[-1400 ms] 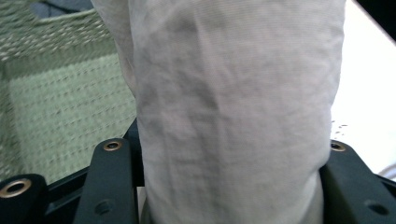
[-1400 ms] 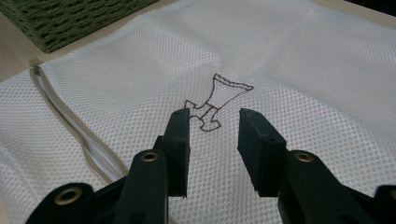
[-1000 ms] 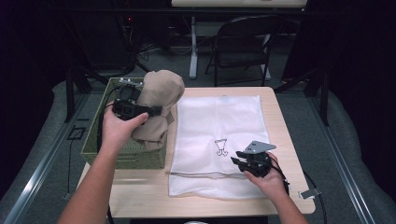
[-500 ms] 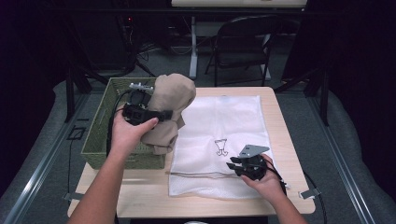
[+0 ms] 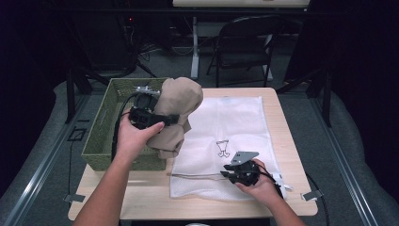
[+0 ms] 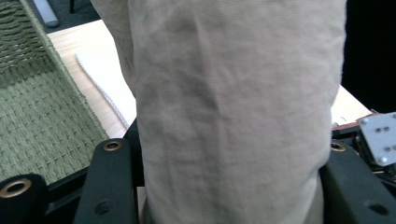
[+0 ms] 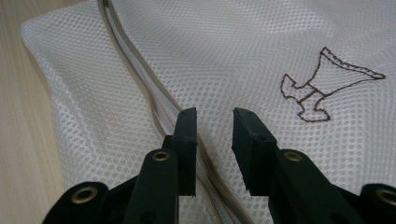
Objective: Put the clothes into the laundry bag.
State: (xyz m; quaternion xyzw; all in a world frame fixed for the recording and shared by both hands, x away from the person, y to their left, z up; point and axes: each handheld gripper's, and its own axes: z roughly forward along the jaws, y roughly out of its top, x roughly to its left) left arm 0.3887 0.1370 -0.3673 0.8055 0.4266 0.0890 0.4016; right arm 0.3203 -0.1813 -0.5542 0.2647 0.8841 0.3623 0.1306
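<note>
High view, counter: a pale wooden counter (image 5: 141, 188) carries a green woven basket (image 5: 101, 136) at its left side and a flat white mesh bag (image 5: 235, 122) across its middle and right.
High view, cloth: a bundle of tan cloth (image 5: 176, 106) hangs in the air at the right rim of the basket, its lower end just over the left edge of the mesh bag.
High view, left hand-held gripper: the left hand-held gripper (image 5: 171, 118) is clamped on the middle of the tan cloth and holds it up, with the person's left hand (image 5: 134, 136) around the gripper's body.
High view, right hand-held gripper: the right hand-held gripper (image 5: 225, 173) lies low over the near edge of the mesh bag, pointing left along the bag's zipper (image 5: 197, 176), with the right hand (image 5: 259, 183) behind it.
High view, bag print: a small brown outline drawing (image 5: 222, 148) sits on the bag just beyond the right gripper.
Left gripper view, grip: the tan cloth (image 6: 233, 107) sits between both black jaws, pressed at each side; basket weave (image 6: 32, 116) and a white cord (image 6: 100, 88) on the counter lie at the left.
Right gripper view, jaws: the right hand-held gripper (image 7: 215, 133) has just been closing, yet a gap remains between its jaws with only mesh bag (image 7: 140, 70) beneath; the zipper (image 7: 154, 105) runs under the left jaw, and nothing is pinched.
Right gripper view, bag print: the brown drawing (image 7: 322, 88) lies to the right of the jaws.
</note>
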